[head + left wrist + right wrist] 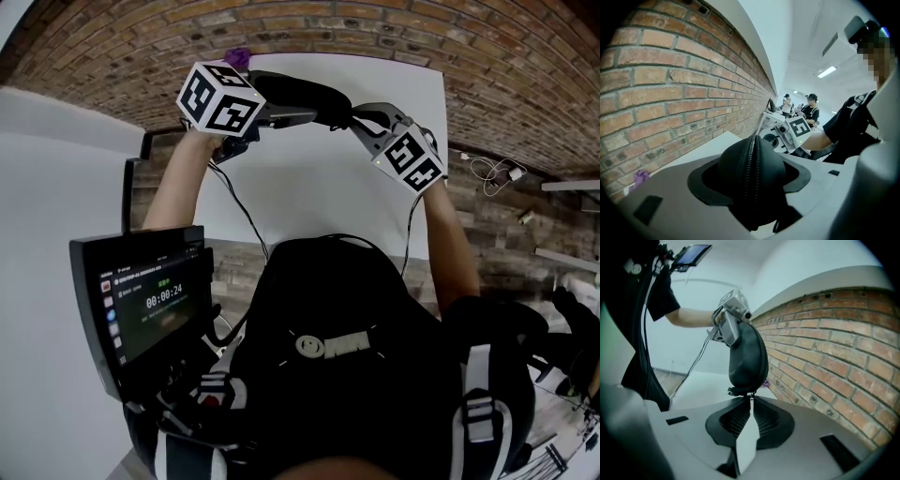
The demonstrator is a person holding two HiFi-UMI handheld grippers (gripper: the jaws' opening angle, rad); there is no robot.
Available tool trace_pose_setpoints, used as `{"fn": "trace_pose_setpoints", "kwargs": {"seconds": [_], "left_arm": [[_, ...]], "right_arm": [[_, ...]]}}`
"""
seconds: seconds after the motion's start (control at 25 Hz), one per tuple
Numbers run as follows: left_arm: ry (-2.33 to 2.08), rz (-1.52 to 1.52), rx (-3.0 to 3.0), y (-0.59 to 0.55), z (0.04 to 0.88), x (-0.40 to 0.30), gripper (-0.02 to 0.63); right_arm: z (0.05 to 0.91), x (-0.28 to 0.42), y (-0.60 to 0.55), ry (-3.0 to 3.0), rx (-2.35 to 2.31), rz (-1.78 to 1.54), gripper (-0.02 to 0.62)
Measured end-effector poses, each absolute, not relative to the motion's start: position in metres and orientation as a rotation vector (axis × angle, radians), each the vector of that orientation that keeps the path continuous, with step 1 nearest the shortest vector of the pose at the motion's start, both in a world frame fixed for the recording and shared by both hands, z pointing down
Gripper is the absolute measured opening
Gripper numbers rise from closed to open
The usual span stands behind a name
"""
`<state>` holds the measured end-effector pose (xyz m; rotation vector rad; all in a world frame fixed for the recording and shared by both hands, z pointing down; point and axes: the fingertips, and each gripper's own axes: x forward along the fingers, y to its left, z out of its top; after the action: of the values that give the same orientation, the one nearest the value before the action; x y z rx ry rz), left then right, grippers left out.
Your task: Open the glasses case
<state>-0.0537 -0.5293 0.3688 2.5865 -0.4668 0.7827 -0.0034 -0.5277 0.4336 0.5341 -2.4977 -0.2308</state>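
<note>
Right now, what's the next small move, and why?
Probably draw the right gripper along the zip. Its jaws look shut on the pull, the left gripper clamps the case, and the zip looks fully closed.

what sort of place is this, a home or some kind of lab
Likely a recording lab or workshop: red brick wall, white tabletop, black screen showing a timer, other people working behind.

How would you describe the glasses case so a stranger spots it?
Against the brick wall stands a white table. Above it, left tongs grip the glasses case; right tongs pinch its zip pull. It is the one black, domed, zipped shell.
</note>
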Motion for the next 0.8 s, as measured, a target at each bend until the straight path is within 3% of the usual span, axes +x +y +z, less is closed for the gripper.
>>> {"fn": "trace_pose_setpoints", "kwargs": {"seconds": [0.36,0.8], "left_arm": [[-0.441,0.541,2.573,-0.539,0.352,-0.042,0.291],[-0.453,0.37,2.601,-0.545,0.338,-0.03,0.291]], "right_arm": [[0.421,0.001,-0.524,-2.784,0.478,0.137,0.028],[0.404,-0.005,-0.525,-2.893,0.56,0.185,0.028]]}}
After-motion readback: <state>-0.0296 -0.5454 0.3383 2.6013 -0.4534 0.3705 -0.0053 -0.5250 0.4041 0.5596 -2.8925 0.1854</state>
